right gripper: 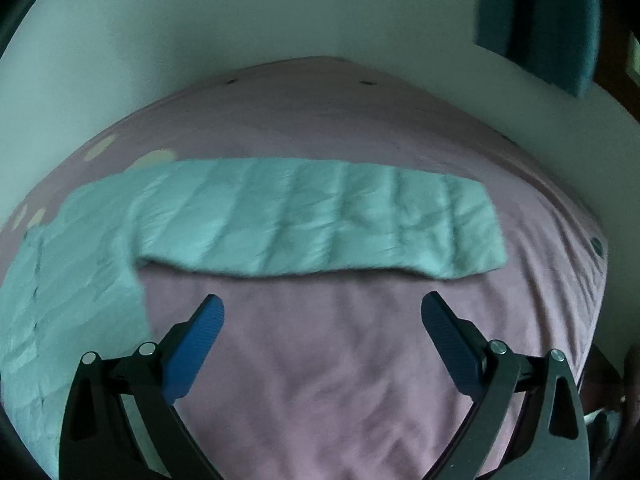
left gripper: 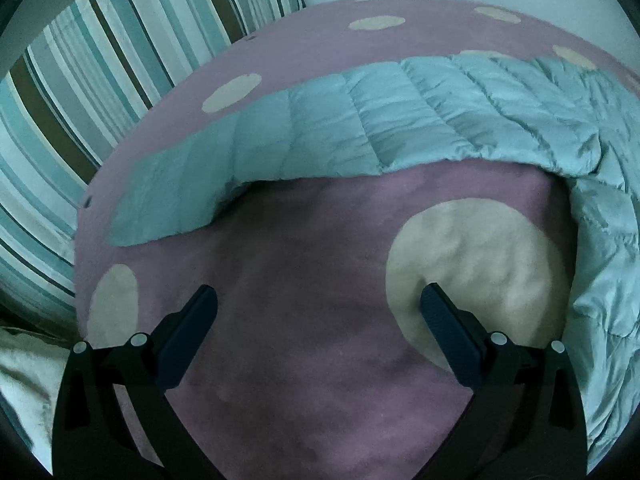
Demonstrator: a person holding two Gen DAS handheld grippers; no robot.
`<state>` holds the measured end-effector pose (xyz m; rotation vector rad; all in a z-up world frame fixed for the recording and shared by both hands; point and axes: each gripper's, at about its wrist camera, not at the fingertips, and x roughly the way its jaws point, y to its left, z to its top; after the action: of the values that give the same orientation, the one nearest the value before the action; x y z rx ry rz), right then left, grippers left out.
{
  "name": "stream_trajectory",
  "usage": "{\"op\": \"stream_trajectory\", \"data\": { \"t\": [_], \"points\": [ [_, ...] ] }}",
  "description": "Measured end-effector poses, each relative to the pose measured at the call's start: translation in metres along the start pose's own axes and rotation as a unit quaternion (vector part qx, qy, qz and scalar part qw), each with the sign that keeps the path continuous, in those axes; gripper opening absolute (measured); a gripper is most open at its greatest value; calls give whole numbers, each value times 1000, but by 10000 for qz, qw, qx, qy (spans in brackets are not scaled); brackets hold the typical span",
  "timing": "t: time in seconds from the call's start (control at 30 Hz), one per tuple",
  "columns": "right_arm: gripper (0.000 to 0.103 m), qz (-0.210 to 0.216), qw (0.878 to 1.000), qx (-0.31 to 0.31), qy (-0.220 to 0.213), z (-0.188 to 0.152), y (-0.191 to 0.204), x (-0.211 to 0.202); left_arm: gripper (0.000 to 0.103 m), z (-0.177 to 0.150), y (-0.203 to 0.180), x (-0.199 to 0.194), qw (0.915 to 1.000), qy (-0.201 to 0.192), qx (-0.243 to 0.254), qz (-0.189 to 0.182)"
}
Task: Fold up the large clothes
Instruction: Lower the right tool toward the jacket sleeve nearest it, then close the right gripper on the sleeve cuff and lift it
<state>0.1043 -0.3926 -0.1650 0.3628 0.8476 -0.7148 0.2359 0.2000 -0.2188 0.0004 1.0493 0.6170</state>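
Left wrist view: the left gripper [left gripper: 318,300] hangs over a pink bedspread [left gripper: 300,360] dotted with cream circles, its two dark fingers spread wide with nothing between them. To the far left a striped pillow [left gripper: 80,100] leans against the head of the bed. Ahead of the fingertips, one sleeve [left gripper: 260,148] of a pale blue quilted jacket [left gripper: 540,120] stretches across the bed, its long axis running left to right across the gripper's line of sight. The cuff end lies toward the left; toward the right the sleeve joins the jacket's body, which bunches and curves down the right edge of the view, beside the right finger. A large cream circle [left gripper: 480,272] sits on bare bedspread between that finger and the jacket.

Right wrist view: the right gripper [right gripper: 322,308] is likewise spread apart and empty above plain pink bedspread [right gripper: 340,380]. The jacket's body [right gripper: 60,300] fills the left side, close to the left finger. The other sleeve [right gripper: 320,220] extends from it toward the right, again lying crosswise ahead of the fingertips, ending in a squared cuff at the right.

The jacket looks puffy and slippery, stitched in padded bands, lightly wrinkled, laid flat with both sleeves outstretched. Each gripper seems to face its own sleeve, near but not touching, so folding the sleeves inward is probably the next step. The cuffs lie outward from each gripper.
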Motion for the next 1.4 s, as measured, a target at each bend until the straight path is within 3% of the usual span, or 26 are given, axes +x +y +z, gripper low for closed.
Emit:
{"op": "stream_trajectory", "data": {
  "t": [0.03, 0.1, 0.17, 0.4, 0.63, 0.83, 1.13, 1.2, 1.23, 1.3, 1.4],
  "points": [
    [95, -43, 9999, 106, 12, 4, -10, 4, 101, -1, 2, -1, 10000, -35, -4, 19],
    [75, -150, 9995, 290, 17, 10, -26, 9, 101, -1, 3, 1, 10000, -73, 14, 49],
    [72, -195, 9988, 438, 119, 15, -41, 18, 101, 0, 3, 2, 9999, -94, -16, 47],
    [72, -375, 9941, 997, 206, 28, -81, 41, 101, -1, 6, 6, 9996, -259, -137, 17],
    [72, -277, 9858, 1592, 450, 42, -116, 72, 101, -5, 6, 8, 9995, -274, -173, -9],
    [72, -239, 9829, 1732, 576, 55, -125, 96, 101, -6, 8, 8, 9993, -260, -242, -82],
    [72, -333, 9821, 1739, 647, 42, -134, 103, 101, -7, 8, 9, 9994, -273, -215, -28],
    [49, -382, 9845, 1614, 578, 43, -129, 104, 101, -6, 9, 9, 9994, -268, -219, -33],
    [45, -370, 9843, 1624, 577, 43, -129, 105, 101, -7, 8, 9, 9994, -269, -219, -29],
    [24, -174, 9844, 1657, 566, 45, -128, 105, 101, -6, 8, 9, 9994, -273, -216, -23],
    [16, 17, 9839, 1731, 452, 51, -126, 100, 101, -7, 8, 9, 9994, -269, -219, -31]
  ]
}}
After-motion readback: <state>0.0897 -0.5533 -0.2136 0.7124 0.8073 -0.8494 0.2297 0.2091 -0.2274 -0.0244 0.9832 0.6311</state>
